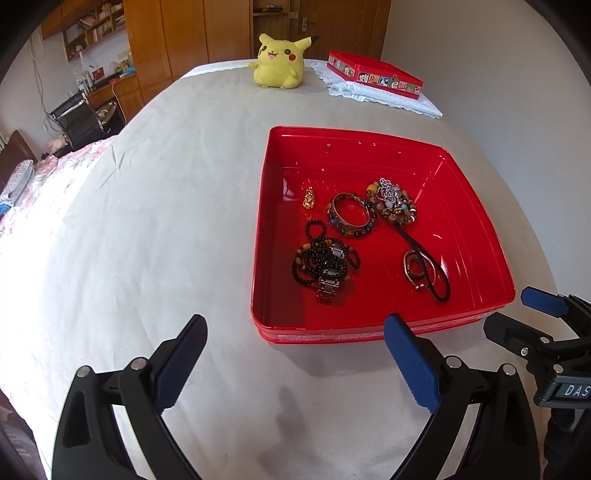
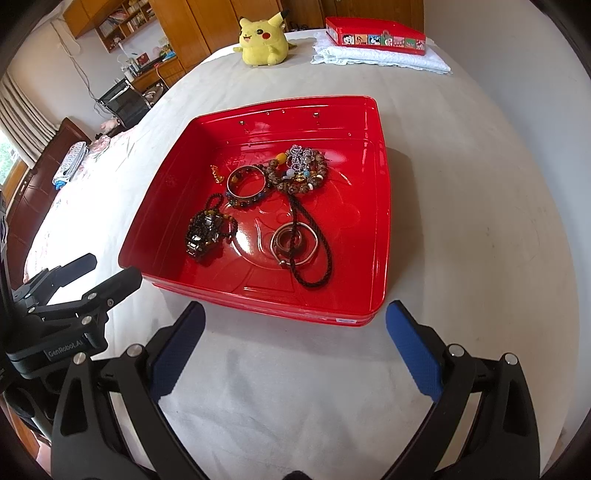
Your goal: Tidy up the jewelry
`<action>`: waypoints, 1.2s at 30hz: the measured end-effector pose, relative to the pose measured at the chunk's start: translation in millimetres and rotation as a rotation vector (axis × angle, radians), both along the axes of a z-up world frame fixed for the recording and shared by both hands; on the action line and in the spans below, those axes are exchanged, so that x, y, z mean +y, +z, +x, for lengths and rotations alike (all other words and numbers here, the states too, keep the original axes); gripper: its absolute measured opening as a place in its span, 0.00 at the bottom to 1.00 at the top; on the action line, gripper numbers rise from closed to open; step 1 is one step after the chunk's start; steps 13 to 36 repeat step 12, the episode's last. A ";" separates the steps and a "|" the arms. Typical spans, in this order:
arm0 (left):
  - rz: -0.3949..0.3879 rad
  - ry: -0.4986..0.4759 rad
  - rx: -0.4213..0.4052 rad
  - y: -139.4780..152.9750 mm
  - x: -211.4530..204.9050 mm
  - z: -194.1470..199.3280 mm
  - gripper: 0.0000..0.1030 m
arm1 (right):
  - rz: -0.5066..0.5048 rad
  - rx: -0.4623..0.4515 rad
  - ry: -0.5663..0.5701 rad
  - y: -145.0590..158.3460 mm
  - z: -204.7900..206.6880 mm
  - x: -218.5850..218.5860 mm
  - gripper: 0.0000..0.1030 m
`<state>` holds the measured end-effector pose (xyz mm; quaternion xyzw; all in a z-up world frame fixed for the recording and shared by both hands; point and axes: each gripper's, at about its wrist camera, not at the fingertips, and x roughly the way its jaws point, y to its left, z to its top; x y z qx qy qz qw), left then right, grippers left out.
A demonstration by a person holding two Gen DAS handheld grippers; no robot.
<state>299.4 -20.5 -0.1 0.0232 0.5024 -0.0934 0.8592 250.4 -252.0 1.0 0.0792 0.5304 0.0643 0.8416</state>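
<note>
A red tray (image 1: pixel 476 236) (image 2: pixel 380 192) sits on the white bed sheet and holds jewelry: a gold pendant (image 1: pixel 308 198) (image 2: pixel 216 174), a bangle with a beaded bracelet (image 1: pixel 351 218) (image 2: pixel 246 186), a pile of colourful beads with a silver piece (image 1: pixel 393 201) (image 2: pixel 301 170), a black cord necklace with rings (image 1: pixel 424 269) (image 2: pixel 295 243), and black beads with a metal watch (image 1: pixel 325 266) (image 2: pixel 207 236). My left gripper (image 1: pixel 295 332) is open and empty, just before the tray's near edge. My right gripper (image 2: pixel 295 319) is open and empty, also at the near edge.
A yellow Pikachu plush (image 1: pixel 280 61) (image 2: pixel 263 40) stands at the far side of the bed. A second red box (image 1: pixel 373 74) (image 2: pixel 375 35) rests on a folded white cloth (image 1: pixel 388 98) (image 2: pixel 380 55) at the far right. A desk and chair are left.
</note>
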 end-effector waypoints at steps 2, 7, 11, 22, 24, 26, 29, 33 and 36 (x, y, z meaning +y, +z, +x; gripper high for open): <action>0.001 0.001 0.001 -0.1 -0.3 0.3 0.94 | 0.000 0.001 0.000 -0.5 0.3 0.1 0.94; 0.000 0.000 0.003 0.0 -0.9 0.2 0.94 | -0.001 0.001 0.000 -0.9 0.5 0.7 0.94; 0.002 0.000 -0.001 0.5 -1.6 0.0 0.94 | -0.001 0.003 0.001 -1.4 0.8 0.9 0.94; 0.002 0.000 -0.001 0.5 -1.8 -0.2 0.94 | -0.001 0.004 0.001 -1.9 0.9 0.8 0.94; 0.002 0.000 -0.001 0.5 -1.8 -0.2 0.94 | -0.001 0.004 0.001 -1.9 0.9 0.8 0.94; 0.002 0.000 -0.001 0.5 -1.8 -0.2 0.94 | -0.001 0.004 0.001 -1.9 0.9 0.8 0.94; 0.002 0.000 -0.001 0.5 -1.8 -0.2 0.94 | -0.001 0.004 0.001 -1.9 0.9 0.8 0.94; 0.002 0.000 -0.001 0.5 -1.8 -0.2 0.94 | -0.001 0.004 0.001 -1.9 0.9 0.8 0.94; 0.002 0.000 -0.001 0.5 -1.8 -0.2 0.94 | -0.001 0.004 0.001 -1.9 0.9 0.8 0.94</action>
